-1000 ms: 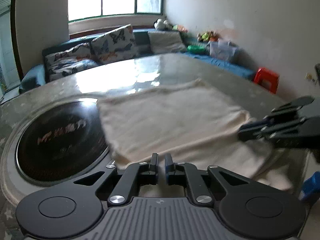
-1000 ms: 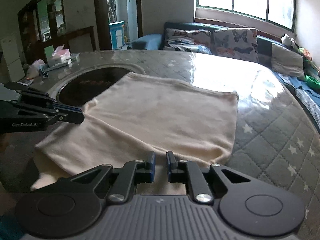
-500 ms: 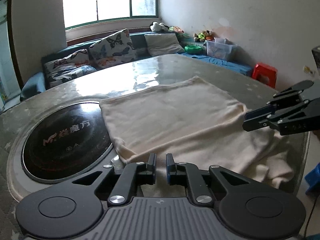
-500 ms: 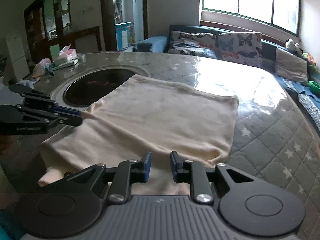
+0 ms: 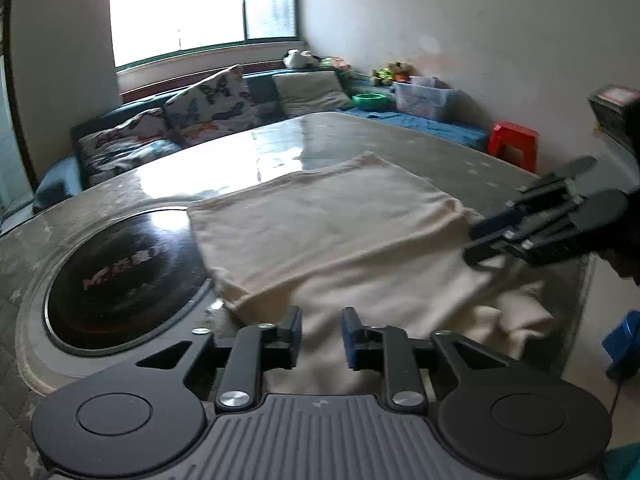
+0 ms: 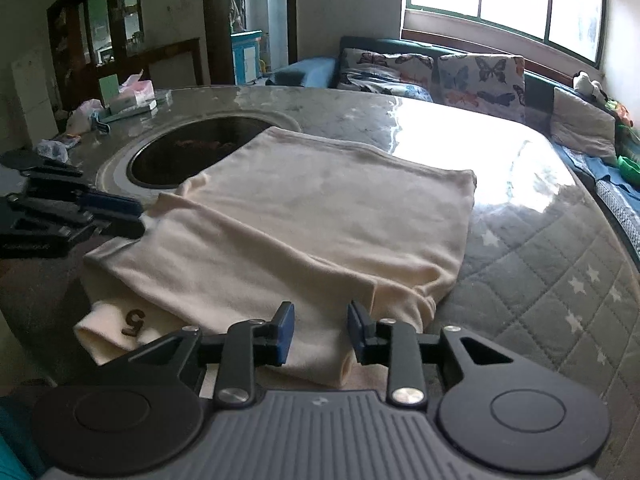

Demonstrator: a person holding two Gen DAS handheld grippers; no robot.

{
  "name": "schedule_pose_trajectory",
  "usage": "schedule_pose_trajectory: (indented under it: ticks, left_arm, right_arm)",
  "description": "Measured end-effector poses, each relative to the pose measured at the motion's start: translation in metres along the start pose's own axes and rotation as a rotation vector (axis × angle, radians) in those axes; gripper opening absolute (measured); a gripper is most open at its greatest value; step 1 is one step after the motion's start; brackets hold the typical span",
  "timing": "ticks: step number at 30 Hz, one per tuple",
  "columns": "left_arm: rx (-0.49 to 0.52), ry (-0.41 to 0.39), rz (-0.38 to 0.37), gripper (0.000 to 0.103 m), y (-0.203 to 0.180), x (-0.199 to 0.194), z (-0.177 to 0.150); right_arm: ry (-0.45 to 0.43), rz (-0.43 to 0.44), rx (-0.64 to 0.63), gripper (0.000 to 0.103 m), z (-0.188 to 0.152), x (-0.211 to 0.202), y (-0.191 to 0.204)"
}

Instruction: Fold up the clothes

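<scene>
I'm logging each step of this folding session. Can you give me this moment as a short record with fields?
garment: cream garment, folded over itself, a dark "5" on its near edge
surface: round table with quilted star-print cover
under garment's far corner: black inset cooktop
left gripper: jaws opening, nothing pinched, over the near hem
right gripper: jaws opening, nothing pinched, over the near fold
</scene>
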State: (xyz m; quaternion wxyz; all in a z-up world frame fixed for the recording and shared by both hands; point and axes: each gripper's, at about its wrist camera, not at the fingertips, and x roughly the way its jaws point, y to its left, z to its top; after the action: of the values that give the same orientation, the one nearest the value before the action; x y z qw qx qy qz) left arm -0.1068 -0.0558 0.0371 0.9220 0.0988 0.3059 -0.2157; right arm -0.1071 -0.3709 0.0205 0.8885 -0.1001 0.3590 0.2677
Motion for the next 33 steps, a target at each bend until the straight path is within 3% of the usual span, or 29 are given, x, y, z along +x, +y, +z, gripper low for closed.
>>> schedule_pose_trajectory:
  ticks: [7, 18, 33]
  left_arm:
    - [0.053, -0.059, -0.062, 0.032, -0.024, -0.007, 0.012]
    - [0.155, -0.035, -0.172, 0.032, -0.082, 0.025, 0.021]
    - [0.194, 0.002, -0.23, 0.029, -0.121, 0.075, 0.034]
  right_arm:
    - [-0.01, -0.021, 0.055, 0.032, 0.0, -0.009, -0.008]
    - [0.007, 0.1, 0.269, 0.028, -0.002, -0.013, -0.047]
    - [-0.032, 0.009, 0.292, 0.026, -0.02, -0.039, -0.061]
